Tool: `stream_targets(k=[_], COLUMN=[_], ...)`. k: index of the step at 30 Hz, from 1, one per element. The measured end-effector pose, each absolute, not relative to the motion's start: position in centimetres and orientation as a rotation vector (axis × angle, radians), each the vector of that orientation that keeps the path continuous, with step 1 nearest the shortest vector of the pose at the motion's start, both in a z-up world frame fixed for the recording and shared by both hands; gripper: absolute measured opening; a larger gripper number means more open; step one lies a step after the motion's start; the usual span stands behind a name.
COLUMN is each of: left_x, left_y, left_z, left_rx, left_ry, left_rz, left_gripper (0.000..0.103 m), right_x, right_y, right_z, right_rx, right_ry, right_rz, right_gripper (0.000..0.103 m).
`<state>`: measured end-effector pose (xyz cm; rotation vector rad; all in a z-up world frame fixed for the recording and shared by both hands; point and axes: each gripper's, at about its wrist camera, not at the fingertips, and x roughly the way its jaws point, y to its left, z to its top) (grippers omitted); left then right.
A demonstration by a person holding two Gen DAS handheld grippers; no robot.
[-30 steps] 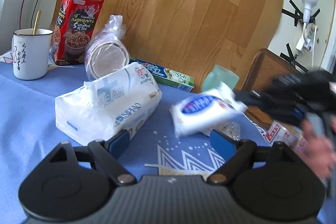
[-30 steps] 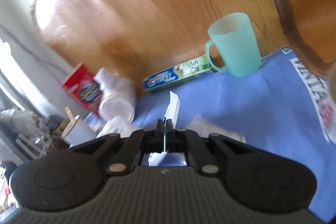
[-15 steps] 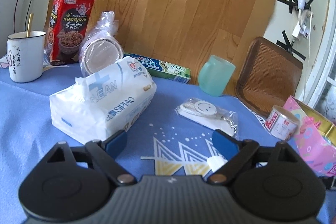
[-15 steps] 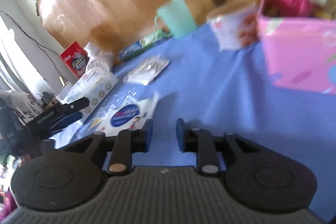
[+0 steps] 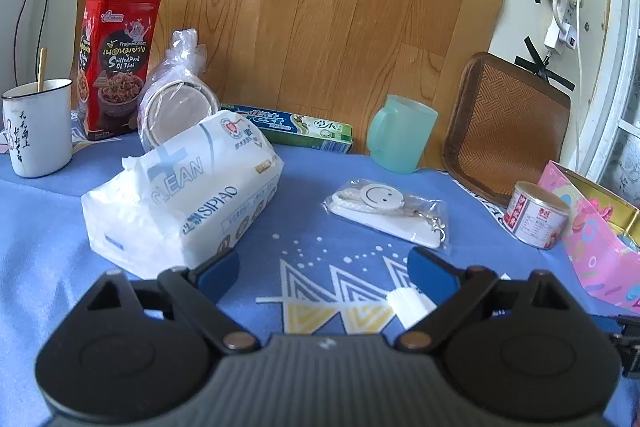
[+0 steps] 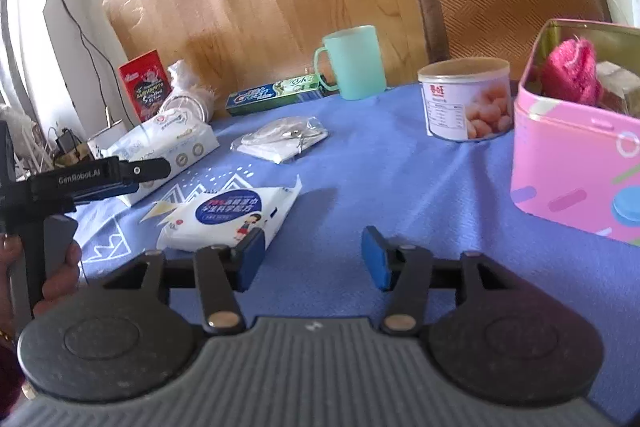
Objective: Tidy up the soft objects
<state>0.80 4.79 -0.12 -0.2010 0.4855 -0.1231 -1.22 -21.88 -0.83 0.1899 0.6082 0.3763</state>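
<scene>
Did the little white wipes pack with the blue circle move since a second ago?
Yes. The wipes pack was pinched up in the right tool; now it lies on the blue cloth, nearer than the smiley packet.

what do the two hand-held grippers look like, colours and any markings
Both match: the left hand-held gripper and the right hand-held gripper have a grey ribbed body, two round black discs, black linkage arms with silver rivets, and blue finger pads. Seen side-on from the right wrist camera, the left one is black with white "GenRobot.AI" lettering and a dark grey handle. No cables or sleeves are visible.
</scene>
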Motion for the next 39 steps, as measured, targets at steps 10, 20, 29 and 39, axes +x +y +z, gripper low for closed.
stream_targets(k=[10, 20, 29, 39], left_x=[0.79, 0.75, 0.72, 0.79], left_y=[5.02, 5.02, 5.00, 4.94], left_z=[-0.05, -0.02, -0.09, -0.02], left_rx=[-0.210, -0.212, -0.212, -0.208], left_ry=[0.479, 0.478, 0.477, 0.483], left_rz=[-0.136, -0.138, -0.137, -0.136], left_gripper=[0.098, 0.099, 0.099, 0.099], right_x=[-1.41, -1.51, -1.48, -1.60], right_y=[-22.10, -21.88, -21.89, -21.85], right_z=[-0.93, -0.90, -0.92, -0.87], right_rx=[0.184, 0.170, 0.169, 0.165], right_ry=[0.605, 0.602, 0.602, 0.595], right_rz=[0.379, 0.370, 0.370, 0.362], right_gripper=[0.057, 0.057, 0.057, 0.062])
